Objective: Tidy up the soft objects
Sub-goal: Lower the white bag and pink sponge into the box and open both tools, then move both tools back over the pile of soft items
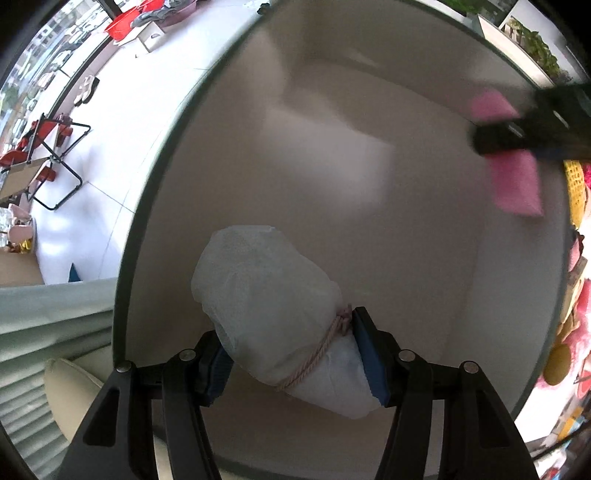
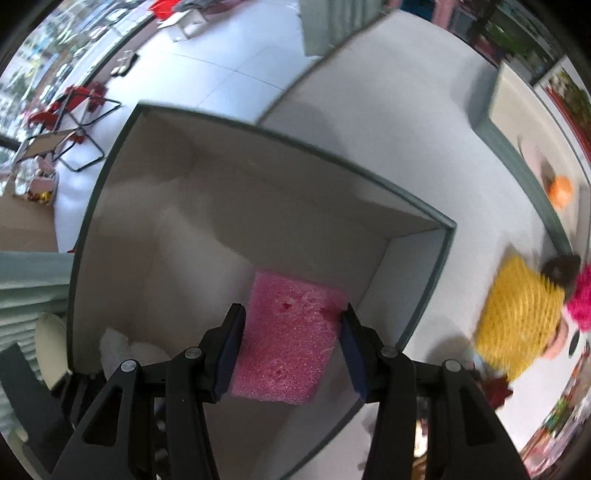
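- Pale, smooth tabletop (image 2: 424,155) under a big open box (image 2: 417,218) with grey-green rim and plain beige inner walls; glossy white tiled floor (image 1: 122,122) beyond, toward 10 o'clock.
- On that floor, a folding chair (image 1: 55,162) of black tube with red fabric; a red tub (image 1: 125,26) further off near 11 o'clock.
- Ribbed pale green fabric (image 1: 44,317) at 8 o'clock, beside the box.
- Left hand-held gripper (image 1: 291,365) pointing down into the box, blue pads clamped on a white cloth bundle (image 1: 273,291): soft, crinkled, rolled, tied round with a pale pink cord (image 1: 325,347).
- Right hand-held gripper (image 2: 291,347) likewise down inside the box, pads pressed on both sides of a pink sponge (image 2: 291,332): rectangular block, coarse open-pored foam, a few darker pits.
- From the left wrist, the same sponge blurred at 2 o'clock under the other black tool.
- On the tabletop at 3 o'clock from the right wrist, a yellow ribbed knitted piece (image 2: 521,317), fuzzy magenta plush (image 2: 580,295) touching it, an orange round thing (image 2: 561,188) higher up, blurred.
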Available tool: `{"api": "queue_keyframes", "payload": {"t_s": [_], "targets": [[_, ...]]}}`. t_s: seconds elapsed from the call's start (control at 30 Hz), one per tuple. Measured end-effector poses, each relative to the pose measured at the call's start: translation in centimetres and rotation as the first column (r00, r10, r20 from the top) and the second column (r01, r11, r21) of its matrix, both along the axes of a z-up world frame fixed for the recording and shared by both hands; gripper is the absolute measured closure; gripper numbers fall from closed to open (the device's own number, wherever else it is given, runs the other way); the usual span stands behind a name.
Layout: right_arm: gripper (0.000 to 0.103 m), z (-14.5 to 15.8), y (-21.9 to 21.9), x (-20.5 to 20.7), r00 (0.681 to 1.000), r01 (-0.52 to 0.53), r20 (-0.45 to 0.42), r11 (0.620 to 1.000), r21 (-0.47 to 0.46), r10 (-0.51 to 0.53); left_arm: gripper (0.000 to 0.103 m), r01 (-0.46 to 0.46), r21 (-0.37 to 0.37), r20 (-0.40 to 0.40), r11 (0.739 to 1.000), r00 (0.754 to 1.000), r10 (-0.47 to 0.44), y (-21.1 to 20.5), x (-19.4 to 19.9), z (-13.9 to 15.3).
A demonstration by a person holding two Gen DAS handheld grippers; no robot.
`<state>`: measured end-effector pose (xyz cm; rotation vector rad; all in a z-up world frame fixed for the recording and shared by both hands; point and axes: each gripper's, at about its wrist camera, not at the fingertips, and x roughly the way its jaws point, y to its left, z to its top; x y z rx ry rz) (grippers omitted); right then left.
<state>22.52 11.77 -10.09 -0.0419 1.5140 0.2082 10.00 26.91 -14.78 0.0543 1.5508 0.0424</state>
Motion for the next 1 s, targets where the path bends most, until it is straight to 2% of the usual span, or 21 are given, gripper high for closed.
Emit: {"api": "queue_keyframes", "payload": {"t_s": [0.2,0.3,0.33,0.37,0.4,0.5,0.57,0.73,1.0], "targets": [[0.049,-0.3,-2.4,-2.4,0.997,0.068,-0.042,0.998,0.015,-0.067,0.042,0.055,0.006,0.038,0.998,0.998,-0.055,-0.7,0.6,0.8],[0.047,-0.2,-2.2,-2.8,0.998,0.05,-0.034,0.998,0.044,-0.048,0.029,0.034,0.01,0.044,0.999,0.998,-0.034,-1.3,0.6,1.4],[0.04,0.0,-2.1,-2.8,0.999,0.044,-0.028,0.997,0.058,-0.042,0.019,0.027,0.007,0.045,1.0,0.999,-0.027,-1.1,0.3,1.7],[0.025,0.3,-2.1,-2.9,0.999,0.038,-0.018,0.997,0.069,-0.037,0.013,0.02,0.004,0.046,1.0,0.999,-0.02,-1.1,0.2,1.9],[0.018,0.8,-1.9,-2.9,0.999,0.033,-0.003,0.996,0.084,-0.033,0.0,0.012,0.005,0.049,1.0,0.999,-0.012,-1.2,0.1,2.2],[0.015,2.1,-1.6,-3.0,1.0,0.005,0.03,0.995,0.1,-0.008,0.0,-0.005,-0.002,0.063,1.0,0.998,0.005,-1.5,-0.3,2.6],[0.0,3.1,-1.2,-3.4,0.999,-0.017,0.05,0.995,0.1,0.012,0.0,-0.022,-0.008,0.064,1.0,0.998,0.022,-1.1,0.0,3.1],[0.0,5.7,-1.9,-5.0,0.996,-0.026,0.093,0.995,0.095,0.017,0.0,-0.05,-0.023,0.046,0.998,0.998,0.051,-0.9,-0.5,3.8],[0.0,8.5,-2.6,-7.5,0.994,-0.034,0.106,0.994,0.1,0.023,0.0,-0.023,0.008,0.091,1.0,0.996,0.023,-2.5,-2.4,6.1]]}}
